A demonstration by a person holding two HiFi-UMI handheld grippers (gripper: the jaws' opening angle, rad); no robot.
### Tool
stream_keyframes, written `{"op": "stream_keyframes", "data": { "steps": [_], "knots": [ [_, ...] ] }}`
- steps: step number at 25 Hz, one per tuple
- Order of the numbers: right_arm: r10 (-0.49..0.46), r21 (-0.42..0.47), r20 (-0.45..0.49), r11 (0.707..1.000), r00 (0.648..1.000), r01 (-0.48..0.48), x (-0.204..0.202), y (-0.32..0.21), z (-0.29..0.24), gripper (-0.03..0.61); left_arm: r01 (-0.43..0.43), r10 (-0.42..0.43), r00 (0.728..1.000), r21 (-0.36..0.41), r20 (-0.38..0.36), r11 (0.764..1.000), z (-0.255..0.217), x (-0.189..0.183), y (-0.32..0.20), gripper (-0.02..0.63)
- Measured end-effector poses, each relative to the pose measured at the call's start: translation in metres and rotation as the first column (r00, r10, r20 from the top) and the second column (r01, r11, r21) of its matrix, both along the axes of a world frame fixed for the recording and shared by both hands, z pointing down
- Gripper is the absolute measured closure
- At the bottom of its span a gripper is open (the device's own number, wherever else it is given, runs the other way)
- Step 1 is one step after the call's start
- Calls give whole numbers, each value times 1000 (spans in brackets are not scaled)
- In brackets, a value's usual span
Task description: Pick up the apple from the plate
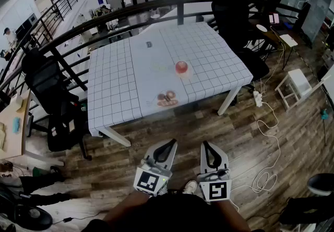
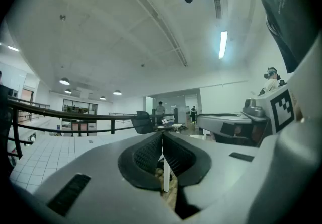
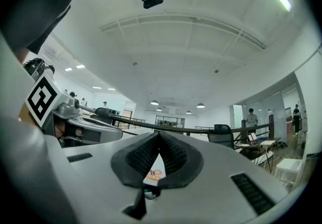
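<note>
Apple (image 1: 181,66) sits on far plate (image 1: 187,74); near plate (image 1: 158,104) holds brownish food (image 1: 167,97)

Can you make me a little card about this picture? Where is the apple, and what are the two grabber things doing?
Place: table with a white checked cloth
Apple: red apple sitting on a pale plate, near the table's middle
Other food: brownish food, closer to the person's side of the table
Left gripper: jaws together, holding nothing, over the wooden floor, not at the table yet
Right gripper: jaws together, holding nothing, beside the left one
Apple picked up: not yet
</note>
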State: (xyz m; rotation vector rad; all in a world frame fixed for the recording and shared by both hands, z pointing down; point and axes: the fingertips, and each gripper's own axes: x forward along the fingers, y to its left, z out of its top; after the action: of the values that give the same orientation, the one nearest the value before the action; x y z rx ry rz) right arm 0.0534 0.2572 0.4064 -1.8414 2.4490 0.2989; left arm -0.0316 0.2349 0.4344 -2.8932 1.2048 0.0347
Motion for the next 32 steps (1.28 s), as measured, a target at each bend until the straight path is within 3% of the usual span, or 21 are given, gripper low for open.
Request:
{"op": "stream_keyframes", "data": {
  "steps": [6,16,22,32],
  "knots": [
    [8,0,1,1000,1000,-8,-16,-1,-6,555,-10,10,1000,37,-11,999,-11,-15,-1,591],
    [-16,-33,-6,999,1000,16,-41,-8,6,554,-26,26,1000,32,2,999,-3,-36,-2,591],
    [-25,-63,-64,998,998,21,-61,-13,14,554,-22,22,1000,27,-14,999,-1,-61,-6,591],
    [-29,-116,-73,993,997,21,-96,-15,23,555,-15,16,999,19,-44,1000,-3,-100,-9,591]
  ]
}}
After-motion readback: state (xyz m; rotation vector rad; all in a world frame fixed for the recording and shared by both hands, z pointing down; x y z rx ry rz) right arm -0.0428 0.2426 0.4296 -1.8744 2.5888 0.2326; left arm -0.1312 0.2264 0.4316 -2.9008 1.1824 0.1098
